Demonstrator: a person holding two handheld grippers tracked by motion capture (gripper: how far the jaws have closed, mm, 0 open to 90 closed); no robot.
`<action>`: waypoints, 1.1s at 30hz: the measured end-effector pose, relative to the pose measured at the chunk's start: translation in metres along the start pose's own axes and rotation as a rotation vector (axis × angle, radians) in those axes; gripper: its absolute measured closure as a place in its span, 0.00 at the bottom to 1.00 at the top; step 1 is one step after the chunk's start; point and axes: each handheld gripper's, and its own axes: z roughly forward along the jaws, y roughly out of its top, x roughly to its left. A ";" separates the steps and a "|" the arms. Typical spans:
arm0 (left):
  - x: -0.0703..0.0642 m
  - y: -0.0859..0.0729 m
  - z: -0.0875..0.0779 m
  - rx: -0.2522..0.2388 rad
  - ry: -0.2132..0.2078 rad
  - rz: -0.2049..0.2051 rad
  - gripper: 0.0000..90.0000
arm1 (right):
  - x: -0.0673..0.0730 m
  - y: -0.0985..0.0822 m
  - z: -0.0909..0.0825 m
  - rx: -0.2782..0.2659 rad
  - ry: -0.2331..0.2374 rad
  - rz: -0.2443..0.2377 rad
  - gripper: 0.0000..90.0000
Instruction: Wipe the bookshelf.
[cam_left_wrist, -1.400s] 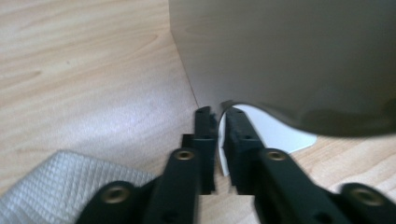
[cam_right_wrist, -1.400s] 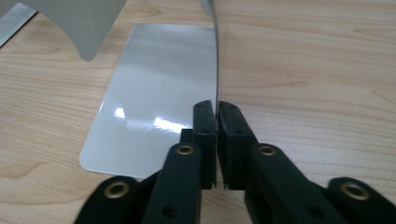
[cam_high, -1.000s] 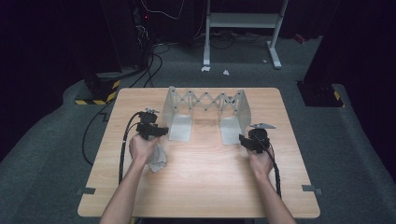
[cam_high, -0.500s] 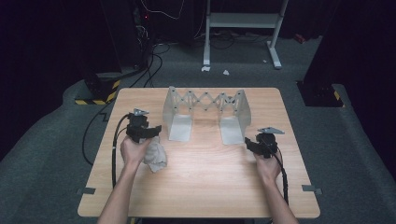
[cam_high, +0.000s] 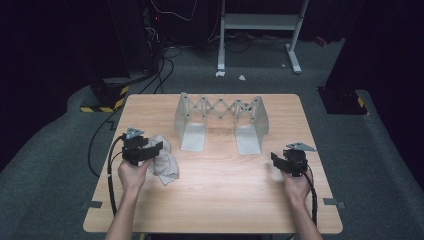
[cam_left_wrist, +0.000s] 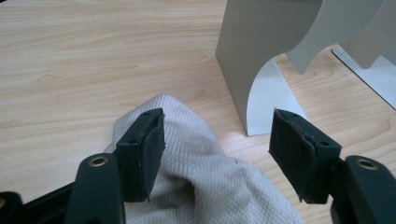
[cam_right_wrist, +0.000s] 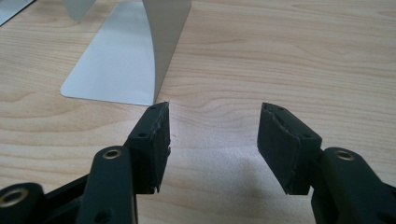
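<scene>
The grey waffle-weave cloth (cam_high: 163, 161) lies crumpled on the wooden table (cam_high: 215, 200), well to the left of the metal expanding rack (cam_high: 220, 120) and nearer the person's edge than the rack's left foot plate. The left gripper (cam_high: 155, 148) hovers right over the cloth; in the left gripper view the cloth (cam_left_wrist: 201, 186) lies under and between the two black jaws, its fold passing beneath the left pad. The jaws have just been opening and stand released, wide apart, with no pad pressing on the fabric.

The right gripper (cam_high: 276, 159) is held off the rack's right foot plate, toward the person and slightly right of it. Its jaws have also just been opening; they are released, with bare tabletop between them in the right gripper view (cam_right_wrist: 212, 140), and the rack's foot plate (cam_right_wrist: 116, 60) lies just ahead to the left.

The rack stands at the middle of the table's far half, its scissor lattice stretched between two upright end panels. Beyond the rack, the floor is grey carpet (cam_high: 390, 150); cables (cam_high: 160, 70) run over it left of the rack, and a white stand's frame (cam_high: 260, 22) rises behind it in a dark room.
</scene>
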 end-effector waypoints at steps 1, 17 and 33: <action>0.001 -0.003 -0.002 -0.008 0.001 -0.004 0.40 | -0.001 -0.001 -0.001 0.001 0.000 -0.002 0.49; 0.008 -0.049 -0.019 -0.011 0.012 -0.035 0.40 | -0.007 -0.018 -0.011 0.024 -0.019 -0.007 0.44; 0.028 -0.086 -0.021 0.030 0.119 -0.045 0.39 | -0.009 -0.032 -0.013 0.052 -0.057 -0.031 0.44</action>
